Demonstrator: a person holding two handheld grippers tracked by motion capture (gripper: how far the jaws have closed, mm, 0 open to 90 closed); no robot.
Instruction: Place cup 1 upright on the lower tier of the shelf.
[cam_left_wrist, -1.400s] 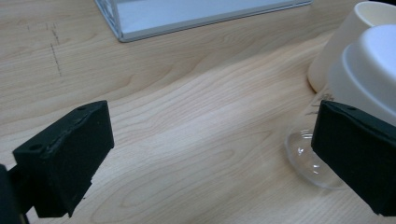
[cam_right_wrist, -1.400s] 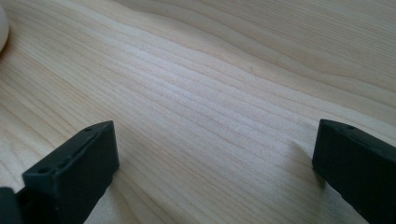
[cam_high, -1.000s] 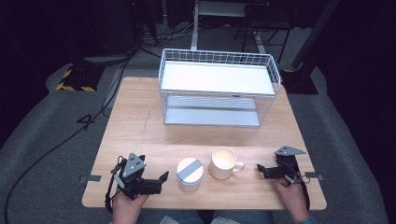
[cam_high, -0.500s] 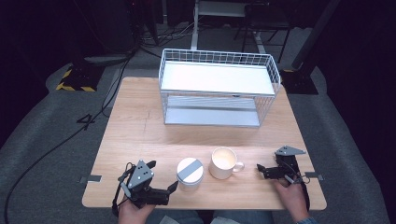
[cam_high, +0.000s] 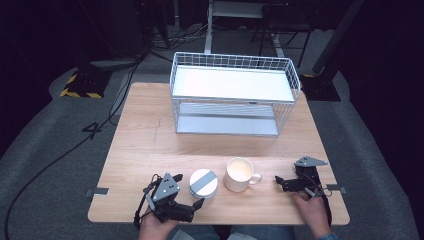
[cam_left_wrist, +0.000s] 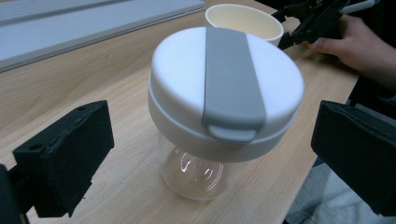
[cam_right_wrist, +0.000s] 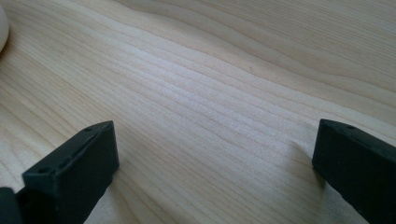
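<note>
Left tongs (cam_high: 197, 204) swung round toward jar (cam_high: 203, 183) since earlier frame, jaws now spread wide, flanking it, not touching. Jar: clear glass body, round white lid, grey strap across; stands upright between jaws on pale wood-grain tabletop (cam_high: 150, 150). Cream mug (cam_high: 240, 174) beyond jar. Right tongs (cam_high: 280, 181) apart, resting on tabletop, unmoved.

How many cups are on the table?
2: a clear glass cup with a white and grey lid near the left gripper, and a cream ceramic mug beside it.
</note>
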